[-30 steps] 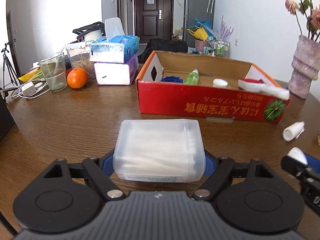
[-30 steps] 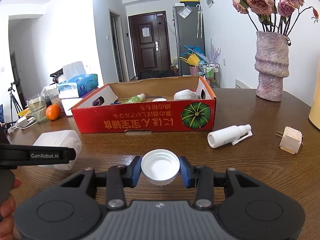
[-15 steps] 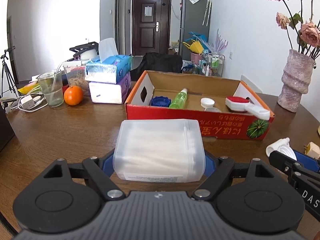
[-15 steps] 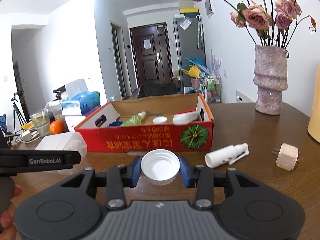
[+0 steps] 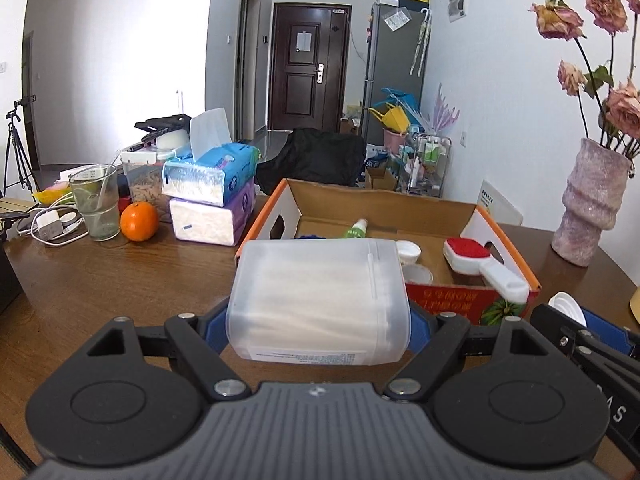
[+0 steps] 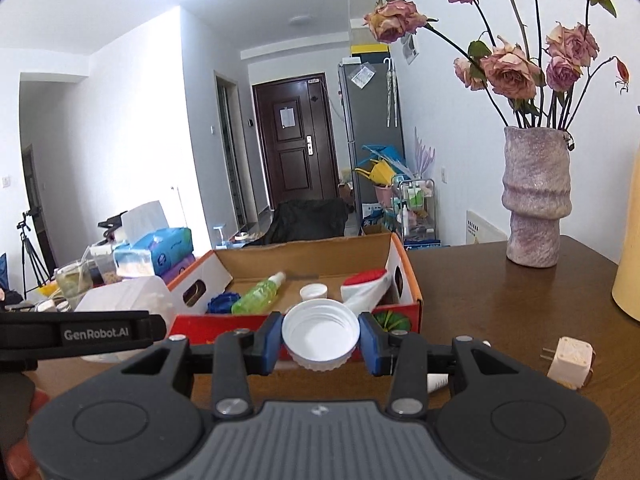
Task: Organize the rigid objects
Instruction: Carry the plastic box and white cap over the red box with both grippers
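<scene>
My left gripper (image 5: 318, 326) is shut on a translucent white plastic box (image 5: 318, 300), held above the table just in front of the red cardboard box (image 5: 460, 300). My right gripper (image 6: 321, 340) is shut on a white screw cap (image 6: 321, 334), open side up, in front of the same cardboard box (image 6: 404, 272). Inside that box lie a green bottle (image 6: 258, 296), a blue lid (image 6: 221, 304), a small white cap (image 6: 313, 291) and a red-and-white brush (image 5: 478, 258). The plastic box (image 6: 128, 296) and left gripper body show at the left of the right wrist view.
A pink vase (image 6: 536, 196) with dried roses stands at the back right. A white plug adapter (image 6: 570, 362) lies on the table (image 5: 100, 280) at right. At the left are stacked tissue packs (image 5: 210, 196), an orange (image 5: 139, 221), a glass (image 5: 96, 202) and cables.
Both grippers have risen with their loads and come closer to the cardboard box, so its inside shows more. The spray bottle on the table has dropped behind the right gripper.
</scene>
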Demonstrator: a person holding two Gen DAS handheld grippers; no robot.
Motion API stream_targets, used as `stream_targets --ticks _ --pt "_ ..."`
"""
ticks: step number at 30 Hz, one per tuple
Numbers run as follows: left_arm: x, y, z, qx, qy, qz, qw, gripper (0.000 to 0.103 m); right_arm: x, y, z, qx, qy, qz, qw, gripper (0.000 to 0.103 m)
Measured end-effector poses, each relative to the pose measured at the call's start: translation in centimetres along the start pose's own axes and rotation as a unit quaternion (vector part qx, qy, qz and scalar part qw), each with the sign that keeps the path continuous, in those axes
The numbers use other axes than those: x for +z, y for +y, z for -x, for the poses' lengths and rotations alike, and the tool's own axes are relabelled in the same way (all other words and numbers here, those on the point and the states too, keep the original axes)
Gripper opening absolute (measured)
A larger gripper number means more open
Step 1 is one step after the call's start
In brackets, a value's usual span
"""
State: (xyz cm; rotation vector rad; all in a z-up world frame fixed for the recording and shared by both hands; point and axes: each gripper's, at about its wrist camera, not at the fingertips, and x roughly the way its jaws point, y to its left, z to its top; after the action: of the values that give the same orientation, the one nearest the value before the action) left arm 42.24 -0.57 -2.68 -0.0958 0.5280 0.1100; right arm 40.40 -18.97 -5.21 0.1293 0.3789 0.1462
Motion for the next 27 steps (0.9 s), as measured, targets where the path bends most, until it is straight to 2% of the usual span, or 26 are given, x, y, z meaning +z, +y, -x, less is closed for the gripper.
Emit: stream_targets --ticks 9,27 --pt "1.6 -0.5 -1.7 -0.005 -0.008 0.015 0.9998 0.083 1.1 -0.2 -1.9 0.006 -0.007 -0.002 1.000 0.040" --pt "3.6 -1.5 -5.8 -0.005 -0.004 0.013 0.9999 0.083 3.4 -0.5 -6.8 0.009 -0.009 -0.006 1.000 0.040"
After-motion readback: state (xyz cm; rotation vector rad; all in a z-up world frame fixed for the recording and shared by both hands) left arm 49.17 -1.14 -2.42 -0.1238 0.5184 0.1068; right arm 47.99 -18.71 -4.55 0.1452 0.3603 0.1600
